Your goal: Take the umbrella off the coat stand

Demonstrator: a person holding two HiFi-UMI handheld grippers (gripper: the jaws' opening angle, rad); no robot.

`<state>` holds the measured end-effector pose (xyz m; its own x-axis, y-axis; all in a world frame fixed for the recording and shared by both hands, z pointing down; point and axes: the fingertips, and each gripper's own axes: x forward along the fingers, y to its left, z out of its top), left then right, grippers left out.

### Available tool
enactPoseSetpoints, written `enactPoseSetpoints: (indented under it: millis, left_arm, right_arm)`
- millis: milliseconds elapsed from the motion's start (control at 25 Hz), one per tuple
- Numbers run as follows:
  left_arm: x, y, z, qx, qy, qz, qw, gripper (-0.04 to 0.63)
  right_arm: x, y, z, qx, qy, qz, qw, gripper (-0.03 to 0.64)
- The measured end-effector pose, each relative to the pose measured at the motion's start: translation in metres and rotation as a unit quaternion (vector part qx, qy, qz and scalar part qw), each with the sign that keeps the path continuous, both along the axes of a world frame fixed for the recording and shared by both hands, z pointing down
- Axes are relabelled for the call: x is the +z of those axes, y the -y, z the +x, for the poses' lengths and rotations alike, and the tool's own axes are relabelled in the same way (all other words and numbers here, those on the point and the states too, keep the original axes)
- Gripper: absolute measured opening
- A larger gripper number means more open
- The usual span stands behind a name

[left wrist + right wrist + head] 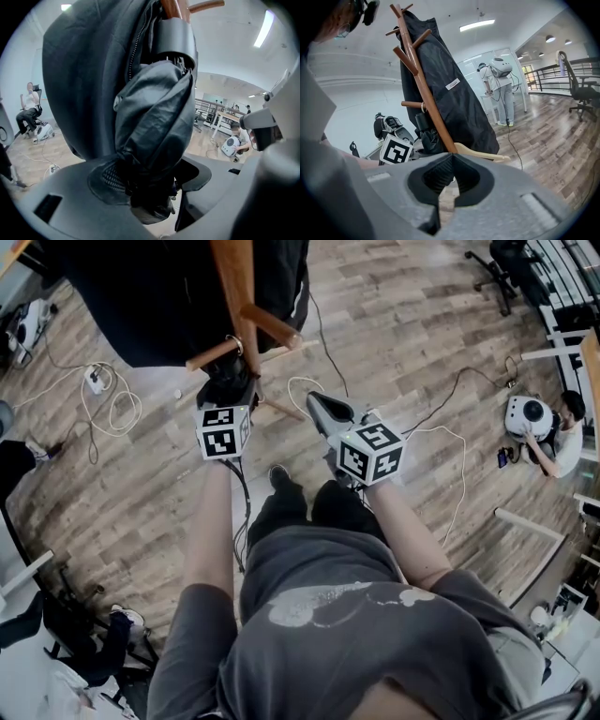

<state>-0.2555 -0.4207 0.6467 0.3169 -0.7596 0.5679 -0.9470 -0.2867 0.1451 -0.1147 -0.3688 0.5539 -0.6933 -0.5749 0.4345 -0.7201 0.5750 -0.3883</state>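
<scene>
A black folded umbrella hangs from a peg of the brown wooden coat stand, beside a black coat. My left gripper reaches up to the umbrella, whose lower end sits between the jaws. In the left gripper view, the left gripper has the fabric lying against its left pad, with a thin gap at the right jaw. My right gripper is lower right of the stand and apart from it. In the right gripper view, the right gripper has its tips together and holds nothing. That view also shows the umbrella by the pole.
Pale base legs spread from the stand's foot. Cables trail over the wooden floor. A person crouches by a white device at the right. An office chair stands at the far right. Another person stands behind the coat.
</scene>
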Motion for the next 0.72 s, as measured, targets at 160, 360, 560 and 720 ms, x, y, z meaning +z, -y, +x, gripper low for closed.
enactPoseSetpoints:
  millis: [160,360,560,720]
  left_arm:
    - [-0.002,-0.011,0.003,-0.005,-0.011,-0.010,0.9999,0.268]
    - [-0.009,-0.021,0.007,-0.008,-0.032,-0.023,0.9992,0.268]
    - [-0.020,-0.029,0.001,-0.013,-0.043,-0.024,0.9987,0.267]
    - [-0.029,-0.038,-0.004,-0.019,-0.051,-0.020,0.9983,0.267]
  right_arm:
    - [-0.006,-0.003,0.003,0.002,0.002,0.007,1.000,-0.002]
    - [-0.013,-0.008,0.007,0.000,0.002,0.011,1.000,-0.002]
    - [-0.019,-0.012,0.002,-0.002,0.004,0.012,1.000,-0.002]
    - [-0.024,-0.018,-0.004,-0.007,0.006,0.016,1.000,-0.002]
